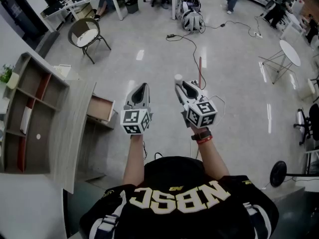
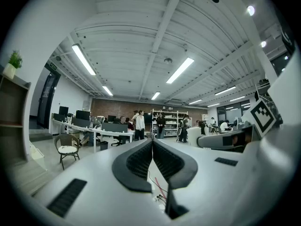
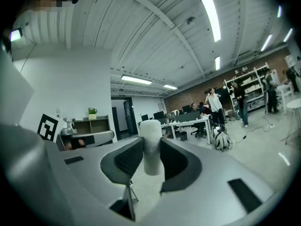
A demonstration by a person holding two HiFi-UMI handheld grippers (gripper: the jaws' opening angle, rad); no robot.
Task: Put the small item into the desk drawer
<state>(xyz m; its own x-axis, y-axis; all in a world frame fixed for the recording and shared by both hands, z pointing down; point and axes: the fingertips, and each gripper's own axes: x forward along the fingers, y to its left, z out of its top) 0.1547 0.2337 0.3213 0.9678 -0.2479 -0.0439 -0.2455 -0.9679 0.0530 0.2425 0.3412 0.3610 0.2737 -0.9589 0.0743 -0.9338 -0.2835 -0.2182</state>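
My right gripper [image 3: 151,152] is shut on a small white cylinder [image 3: 151,145], which stands upright between the black pads; in the head view the cylinder [image 1: 178,77] pokes out at the right gripper's [image 1: 180,87] tip. My left gripper [image 2: 153,147] is shut with nothing between its pads, and in the head view the left gripper [image 1: 141,91] hangs level beside the right one. The wooden desk [image 1: 70,133] stands at the left, its drawer [image 1: 99,108] pulled open toward the grippers.
A shelf unit [image 1: 30,118] sits on the desk with a small plant [image 1: 6,73]. A wicker chair [image 1: 85,34], a red stick [image 1: 200,69] and floor cables lie ahead. People work at long tables [image 2: 99,132] far off.
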